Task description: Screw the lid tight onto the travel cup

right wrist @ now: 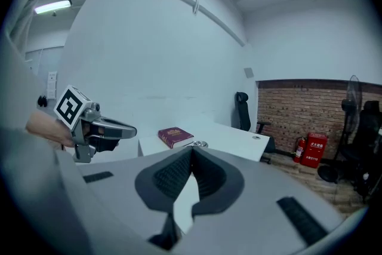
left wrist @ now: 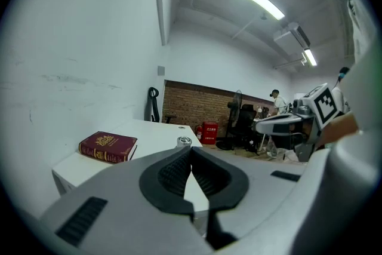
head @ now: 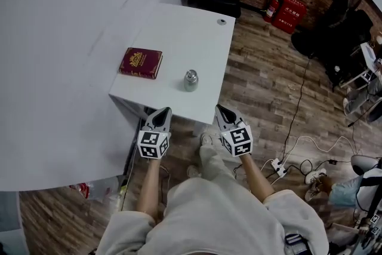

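Approach step: left gripper (head: 163, 111) and right gripper (head: 221, 109), both pressed together and empty, hang just short of white rectangular table's (head: 179, 27) near edge, where small silver metal travel cup (head: 190, 80) stands; next move likely needs jaws spread, then reach in.

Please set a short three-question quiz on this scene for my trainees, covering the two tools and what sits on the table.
1. True or false: the left tool grips the small silver metal travel cup.
2. On the white rectangular table, what lies left of the cup in the head view? A) a dark red hardcover book B) a green glass bottle C) a blue plastic bowl
3. Fill in: the jaws of the right tool are ___.
Key: 1 false, it is short of the table's near edge, holding nothing; 2 A; 3 shut.
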